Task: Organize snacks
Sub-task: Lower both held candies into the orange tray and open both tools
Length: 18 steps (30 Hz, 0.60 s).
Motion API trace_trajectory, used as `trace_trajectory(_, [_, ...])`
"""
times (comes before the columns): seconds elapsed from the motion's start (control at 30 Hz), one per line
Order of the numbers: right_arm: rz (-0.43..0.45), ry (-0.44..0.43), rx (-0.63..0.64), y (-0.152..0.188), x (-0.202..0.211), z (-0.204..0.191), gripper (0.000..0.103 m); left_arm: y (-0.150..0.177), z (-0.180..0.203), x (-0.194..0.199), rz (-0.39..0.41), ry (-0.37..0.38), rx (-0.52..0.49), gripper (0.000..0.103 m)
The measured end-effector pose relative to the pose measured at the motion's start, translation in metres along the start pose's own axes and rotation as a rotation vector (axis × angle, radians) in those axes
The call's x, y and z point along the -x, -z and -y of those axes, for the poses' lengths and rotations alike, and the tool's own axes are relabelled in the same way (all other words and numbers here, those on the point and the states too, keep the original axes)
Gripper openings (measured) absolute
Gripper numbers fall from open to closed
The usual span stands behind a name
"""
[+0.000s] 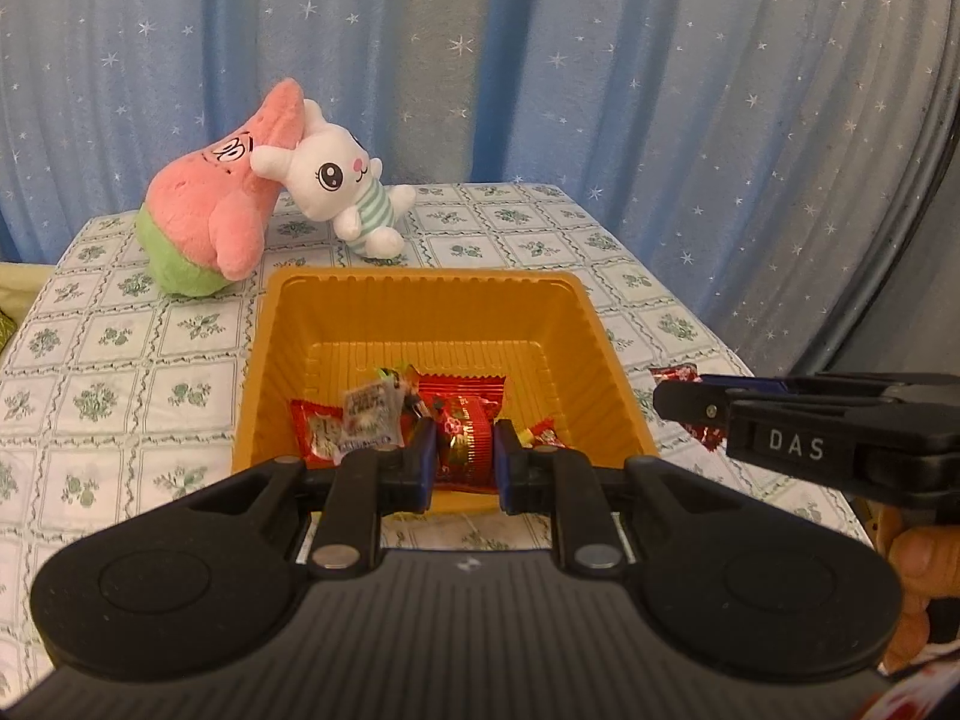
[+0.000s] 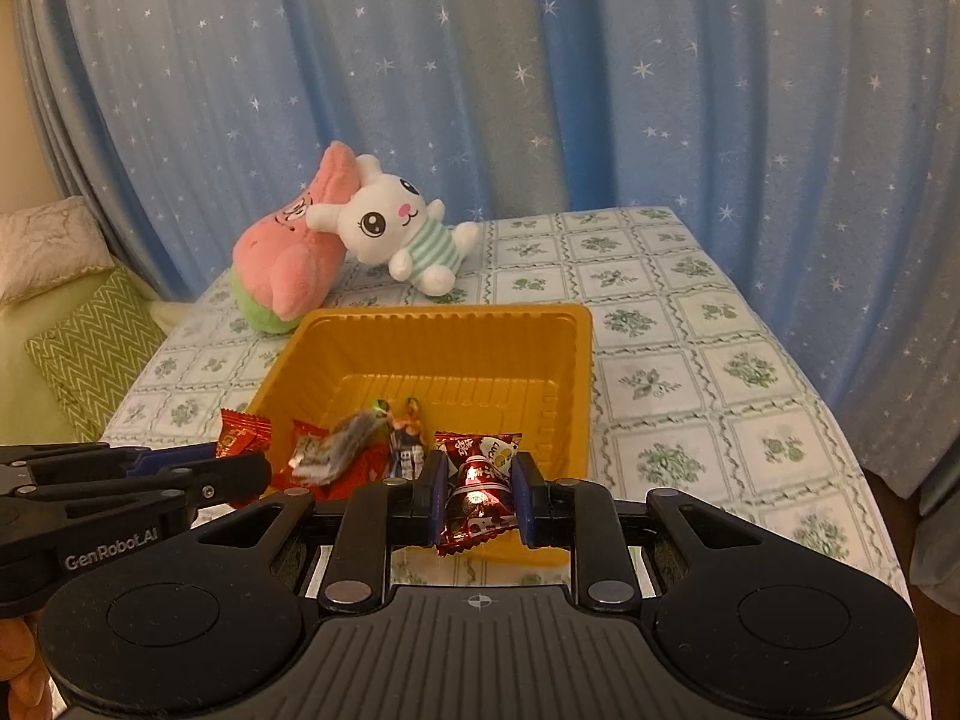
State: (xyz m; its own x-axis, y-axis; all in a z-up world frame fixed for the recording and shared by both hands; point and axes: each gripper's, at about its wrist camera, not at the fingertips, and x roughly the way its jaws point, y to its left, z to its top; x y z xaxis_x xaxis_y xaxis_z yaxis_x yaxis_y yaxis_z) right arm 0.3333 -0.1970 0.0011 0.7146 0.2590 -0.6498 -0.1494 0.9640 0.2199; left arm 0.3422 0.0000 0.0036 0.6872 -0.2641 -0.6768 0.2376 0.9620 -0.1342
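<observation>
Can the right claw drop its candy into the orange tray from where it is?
Probably yes. The right claw pinches a red candy packet at the near rim of the orange tray, whose top is open. The left claw sits off to the side, not blocking.

Pink starfish plush point(image 1: 207, 204) leans on white bunny plush point(image 1: 342, 180) — starry blue curtain point(image 1: 600, 60) behind.

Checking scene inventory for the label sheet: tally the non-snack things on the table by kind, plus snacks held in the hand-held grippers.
Plush toys: 2, a pink star plush and a white bunny plush
Orange plastic trays: 1
Held snack packets: 2, a red packet in the left hand-held gripper, a red-and-white packet in the right hand-held gripper
Total: 5
</observation>
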Motion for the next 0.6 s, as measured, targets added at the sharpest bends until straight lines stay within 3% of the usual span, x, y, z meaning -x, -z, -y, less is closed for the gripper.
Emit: trace_trajectory(0.6, [-0.056, 0.002, 0.014, -0.042, -0.078, 0.001, 0.023, -0.043, -0.036, -0.071, -0.048, -0.002, -0.008, 0.017])
